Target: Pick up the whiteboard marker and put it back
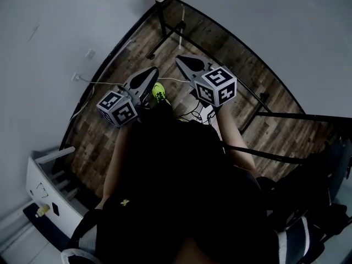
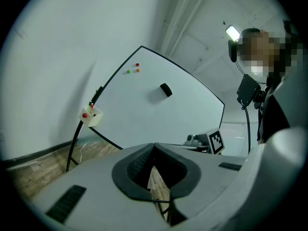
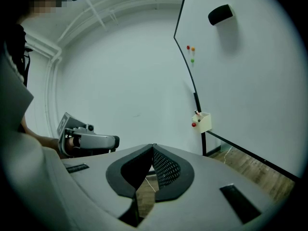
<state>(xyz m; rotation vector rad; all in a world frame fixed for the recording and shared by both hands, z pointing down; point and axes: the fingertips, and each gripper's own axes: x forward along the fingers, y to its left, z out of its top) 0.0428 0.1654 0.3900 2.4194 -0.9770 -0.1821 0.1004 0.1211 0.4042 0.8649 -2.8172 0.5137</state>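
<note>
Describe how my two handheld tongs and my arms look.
The left tongs and right tongs are light grey plastic shells tapering to a point, lined with black textured pads. Each carries a white cube printed with black square markers. The forearms are bare, below a black top.

Wood-grain plank floor, smooth white whiteboard, matt grey plastic right gripper, dimpled black pads inside its jaws

White walls meet a wood-plank floor under dim light.
</note>
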